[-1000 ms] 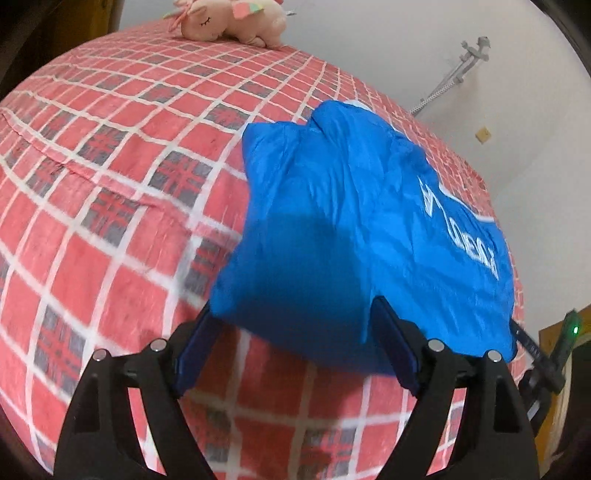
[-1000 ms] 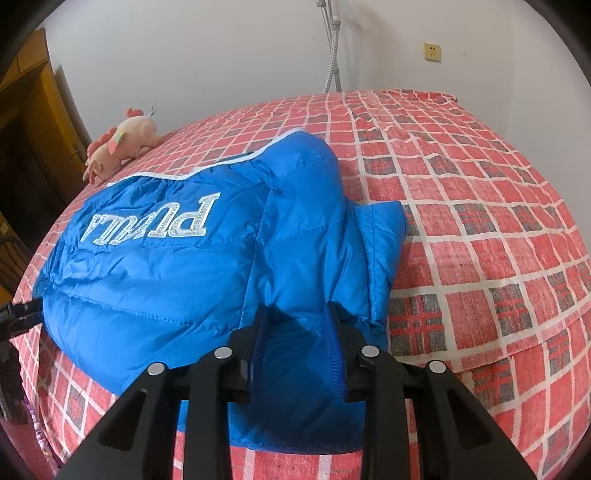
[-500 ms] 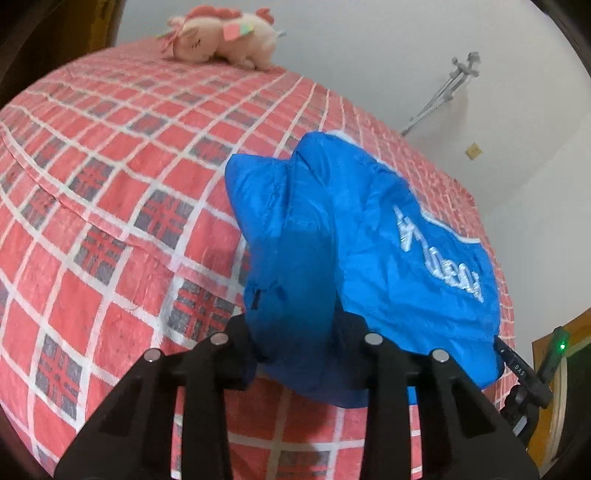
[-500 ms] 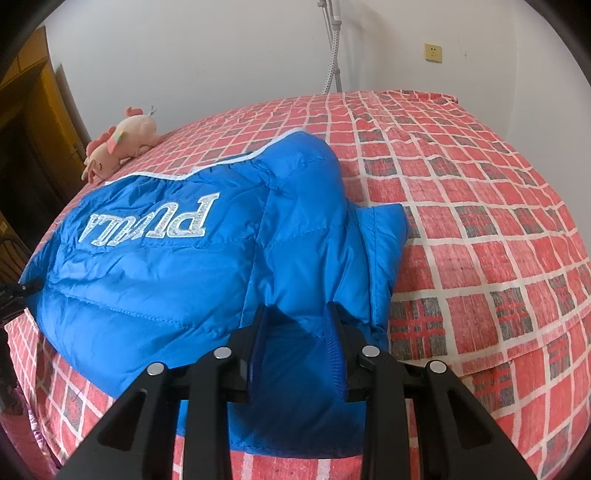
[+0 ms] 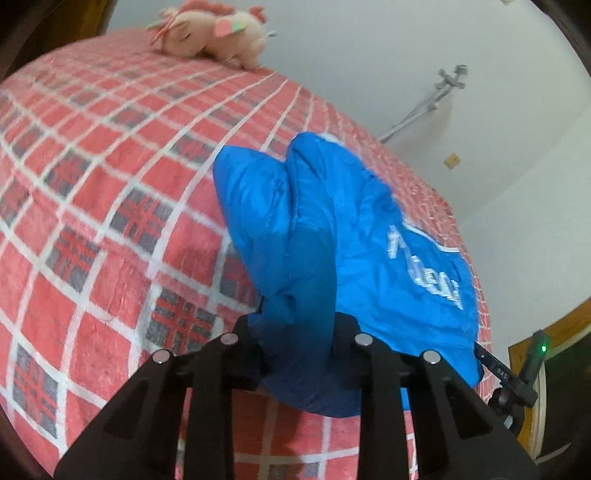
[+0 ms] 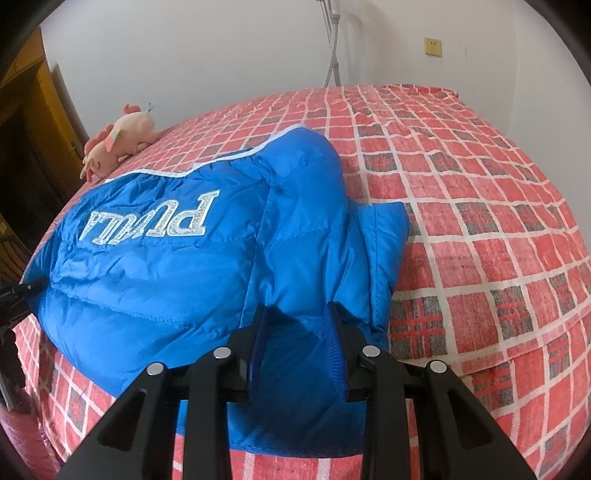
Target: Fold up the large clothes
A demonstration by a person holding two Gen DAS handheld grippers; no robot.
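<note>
A bright blue padded jacket (image 5: 332, 229) with white lettering lies bunched on a bed with a red checked cover (image 5: 92, 184). My left gripper (image 5: 297, 332) has a thick fold of the jacket's near edge between its fingers; its jaws are closing and the pads press into the cloth. In the right wrist view the same jacket (image 6: 184, 280) spreads across the cover (image 6: 480, 221), lettering upside down. My right gripper (image 6: 297, 325) is shut on a ribbed, cuff-like edge at the jacket's near side.
A pink plush toy (image 5: 210, 35) lies at the far edge of the bed, also seen as the toy (image 6: 118, 144) at the left. A metal pole (image 6: 332, 55) leans on the white wall. A wooden door frame (image 6: 44, 110) stands at the left.
The left gripper's jaws went from wide apart around the jacket's edge to pinched on a fold, and the cloth has bunched and lifted there. The right gripper has kept still on its hold.
</note>
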